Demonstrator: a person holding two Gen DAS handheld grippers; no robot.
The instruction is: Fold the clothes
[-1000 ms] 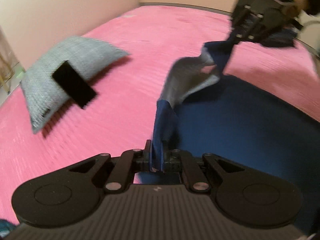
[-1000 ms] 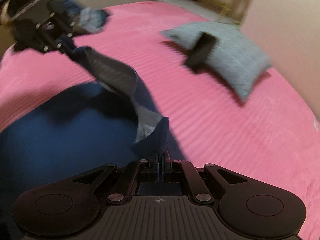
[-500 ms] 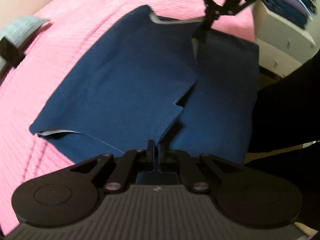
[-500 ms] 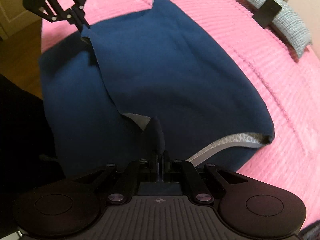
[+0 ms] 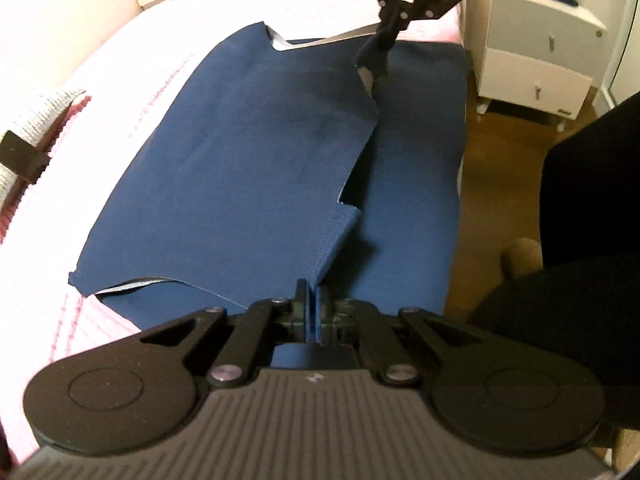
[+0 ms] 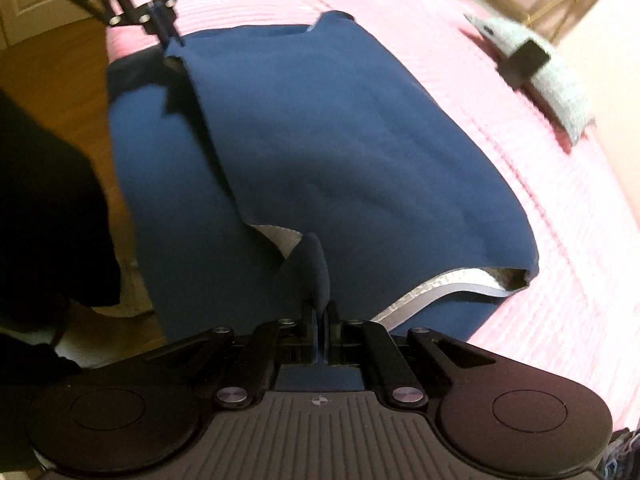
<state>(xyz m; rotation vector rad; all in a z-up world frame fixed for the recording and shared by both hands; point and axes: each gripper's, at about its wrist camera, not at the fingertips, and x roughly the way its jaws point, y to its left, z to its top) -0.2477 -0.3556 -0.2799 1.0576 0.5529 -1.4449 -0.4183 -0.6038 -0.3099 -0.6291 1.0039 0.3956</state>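
Note:
A dark blue garment point(image 5: 248, 152) with a grey inner side lies spread over the near edge of a pink bed point(image 5: 132, 52), one layer folded over another. My left gripper point(image 5: 310, 300) is shut on a hemmed corner of the folded layer. My right gripper point(image 6: 320, 320) is shut on the other corner of that layer, a pinched blue tip standing up from its jaws. Each view shows the other gripper at the far end of the fold: the right gripper point(image 5: 394, 26) and the left gripper point(image 6: 160, 10). The blue garment point(image 6: 340, 140) hangs a little over the bed edge.
A grey pillow point(image 6: 556, 88) with a black tag lies on the pink bed point(image 6: 540, 160) beyond the garment. A white nightstand point(image 5: 532, 60) carrying folded clothes stands beside the bed on a wooden floor point(image 5: 492, 168). A person's dark clothing point(image 5: 592, 208) is close at the bed edge.
Both grippers carried the held edge from high above the bed back and down toward the near side, so the lifted, twisted cloth now lies as a flat folded layer.

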